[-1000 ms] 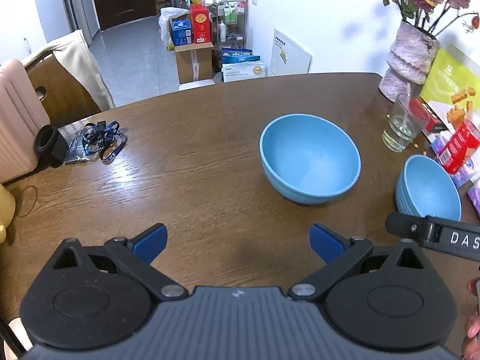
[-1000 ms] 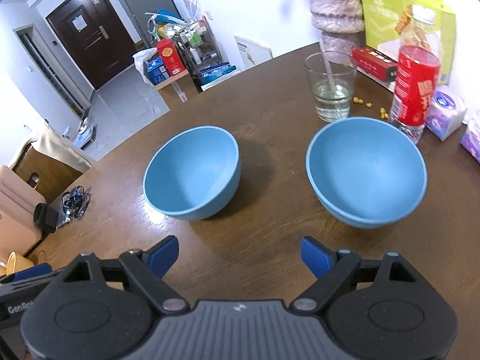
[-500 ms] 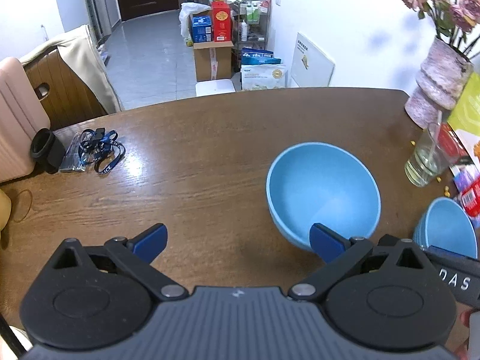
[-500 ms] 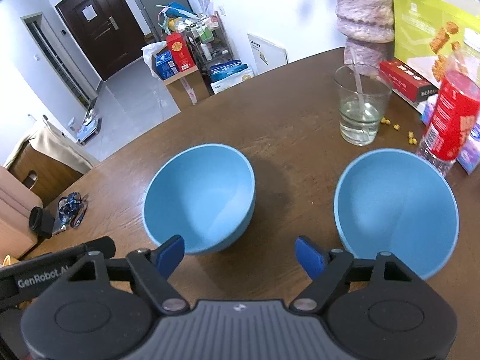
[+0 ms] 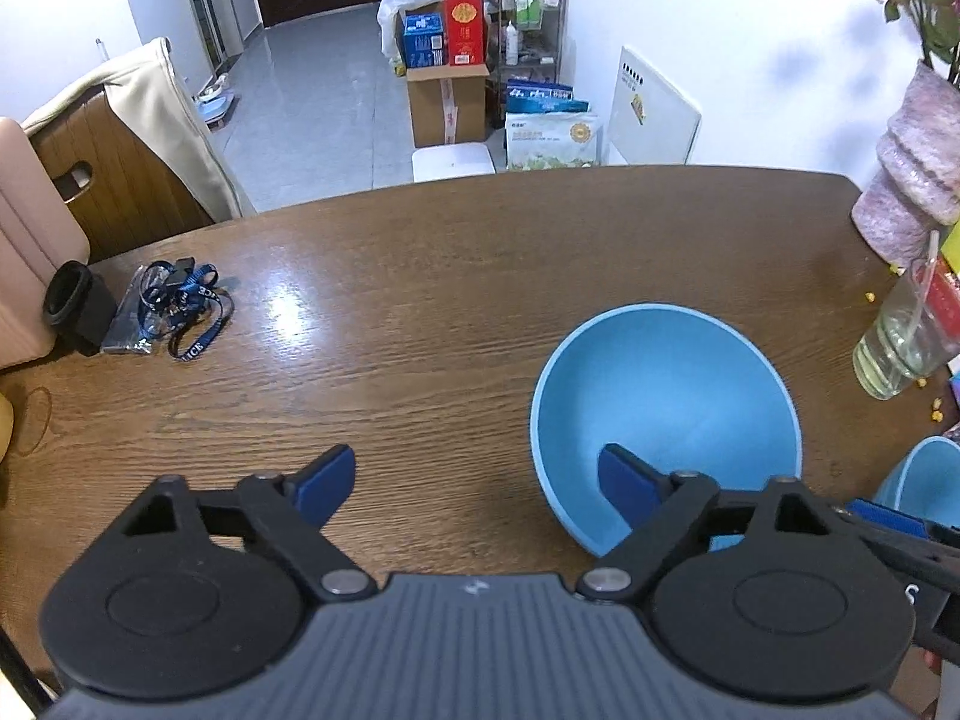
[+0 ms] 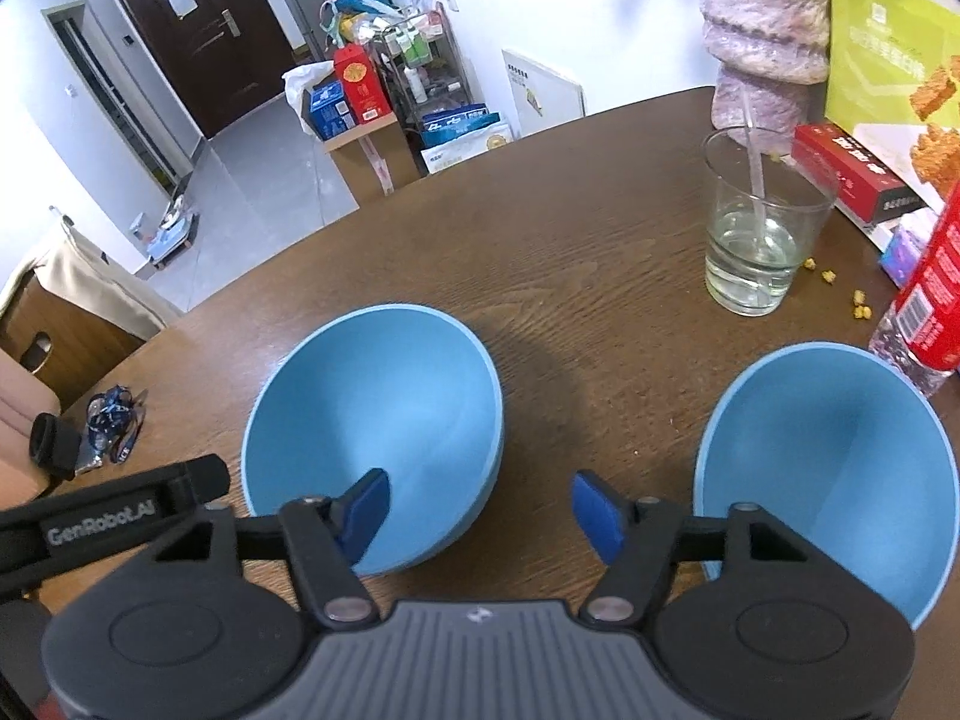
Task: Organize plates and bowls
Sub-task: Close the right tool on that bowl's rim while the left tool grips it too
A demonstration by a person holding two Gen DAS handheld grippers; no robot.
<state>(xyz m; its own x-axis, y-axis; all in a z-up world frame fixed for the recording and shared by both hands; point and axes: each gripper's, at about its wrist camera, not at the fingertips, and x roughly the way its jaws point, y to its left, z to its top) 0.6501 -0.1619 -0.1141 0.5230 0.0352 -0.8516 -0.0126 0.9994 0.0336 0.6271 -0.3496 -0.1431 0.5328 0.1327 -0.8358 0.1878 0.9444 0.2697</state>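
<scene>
Wooden counter (image 5: 420,276). 2 blue bowls, upright, apart.

Left bowl (image 6: 384,420): mid-counter. Left gripper (image 5: 474,480) jaws just been closing, still apart, 1 finger over its near rim.

Right bowl (image 6: 828,468): near right edge. Right gripper (image 6: 477,510) jaws just been closing, still apart, nothing gripped, between both bowls.

Glass (image 6: 759,228): right edge.

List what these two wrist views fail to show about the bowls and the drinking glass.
- Left bowl: near rim hidden behind the left gripper in the left wrist view.
- Right bowl: near rim covered by the right gripper; in the left wrist view cut off by the edge.
- Glass: partly cut off in the left wrist view.
</scene>
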